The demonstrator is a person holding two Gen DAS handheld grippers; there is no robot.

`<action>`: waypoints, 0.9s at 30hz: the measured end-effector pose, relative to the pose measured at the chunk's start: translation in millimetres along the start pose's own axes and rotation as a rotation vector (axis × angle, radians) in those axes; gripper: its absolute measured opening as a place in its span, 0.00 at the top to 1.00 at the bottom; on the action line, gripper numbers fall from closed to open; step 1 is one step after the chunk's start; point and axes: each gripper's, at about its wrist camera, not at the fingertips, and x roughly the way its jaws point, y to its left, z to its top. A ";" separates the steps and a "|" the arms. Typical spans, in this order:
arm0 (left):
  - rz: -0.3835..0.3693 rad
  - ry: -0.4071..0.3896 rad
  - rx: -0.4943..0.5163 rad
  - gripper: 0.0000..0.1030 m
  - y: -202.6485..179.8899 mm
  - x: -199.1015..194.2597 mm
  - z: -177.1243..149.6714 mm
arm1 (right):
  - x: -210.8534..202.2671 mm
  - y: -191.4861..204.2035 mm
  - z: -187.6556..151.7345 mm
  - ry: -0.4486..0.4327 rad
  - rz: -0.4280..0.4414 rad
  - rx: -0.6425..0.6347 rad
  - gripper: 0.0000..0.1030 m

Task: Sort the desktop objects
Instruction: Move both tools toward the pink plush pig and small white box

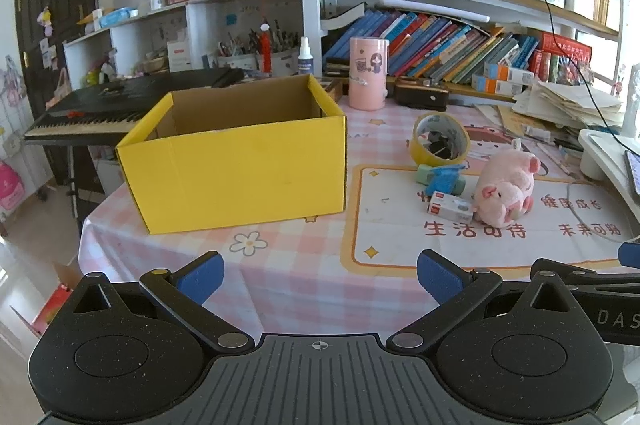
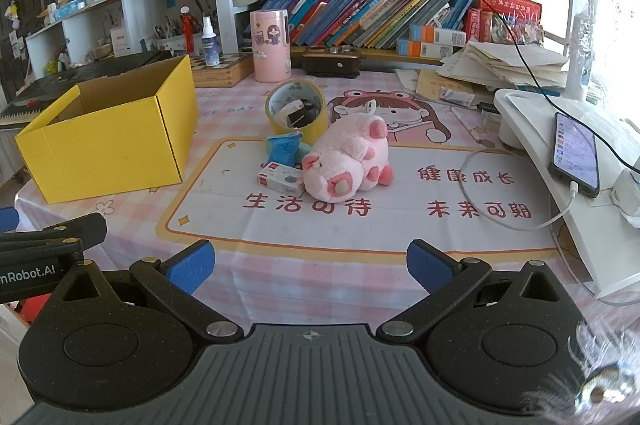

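Both grippers poised at the near table edge, sorting not yet begun.

Left gripper (image 1: 320, 275) and right gripper (image 2: 311, 265) stand wide open, holding nothing. Beyond, touching in a cluster: small white box (image 2: 281, 178), pink plush pig (image 2: 347, 158), blue packet (image 2: 283, 148), yellow tape roll (image 2: 297, 110). Best to take the pig first, across its body, then carry it left to the yellow cardboard box (image 2: 110, 137). The box floor and the items inside the tape roll cannot be made out.

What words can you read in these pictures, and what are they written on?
"生活可待", "健康成长", "未来可期": red, on the desk mat.
"DAS": cut off, on the right tool's arm.
"nRobot.AI": start cut off, on the left tool's arm.
"CE DAY": faint, start hidden behind the yellow box, on the mat.
Book spines, small white box, phone: too small.
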 end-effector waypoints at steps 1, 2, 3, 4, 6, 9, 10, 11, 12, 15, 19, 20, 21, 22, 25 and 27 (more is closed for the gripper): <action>0.000 0.000 0.001 0.00 0.1 0.1 -0.1 | 0.1 0.0 0.0 0.000 0.000 0.000 0.00; 0.001 0.000 0.001 0.00 0.0 0.1 -0.2 | 0.1 0.1 0.0 0.000 0.000 -0.001 0.00; 0.001 0.001 0.002 0.00 0.4 0.4 -0.4 | 0.2 0.1 0.0 0.000 0.000 -0.001 0.00; -0.001 0.002 0.002 0.00 1.0 0.5 -0.5 | 0.3 0.2 0.2 0.000 0.000 -0.001 0.00; -0.002 0.002 0.003 0.00 1.6 0.8 -0.9 | 0.5 0.3 0.6 0.000 0.000 -0.001 0.00; -0.004 0.002 0.003 0.00 1.6 1.1 -0.9 | 0.8 0.8 0.5 0.000 0.000 -0.001 0.00; -0.005 0.002 0.003 0.00 1.9 1.3 -0.9 | 1.0 1.1 0.6 0.000 -0.001 -0.001 0.00; -0.007 0.003 0.003 0.00 2.2 1.7 -0.8 | 1.2 1.1 0.7 0.000 -0.002 -0.001 0.00; -0.008 0.003 0.004 0.00 2.1 2.0 -0.6 | 1.4 1.2 0.8 0.000 -0.001 -0.001 0.00; -0.013 0.003 0.008 0.00 2.3 2.7 0.4 | 2.1 1.7 1.5 -0.001 -0.001 -0.001 0.00; -0.017 0.003 0.012 0.00 3.4 3.8 1.5 | 2.7 2.7 1.2 0.001 -0.003 -0.003 0.00; -0.017 0.004 0.012 0.00 3.5 4.0 1.6 | 3.0 2.8 1.2 0.001 -0.003 -0.003 0.00; -0.018 0.004 0.012 0.00 3.7 4.2 1.7 | 3.1 2.9 1.3 0.001 -0.004 -0.003 0.00; -0.018 0.004 0.012 0.00 3.6 4.1 1.7 | 3.4 3.0 1.5 0.001 -0.003 -0.003 0.00; -0.019 0.005 0.012 0.00 3.5 4.8 1.9 | 4.0 3.4 1.8 0.001 -0.003 -0.003 0.00; -0.020 0.007 0.014 0.00 3.8 6.2 2.3 | 4.2 3.7 1.8 0.001 -0.003 -0.003 0.00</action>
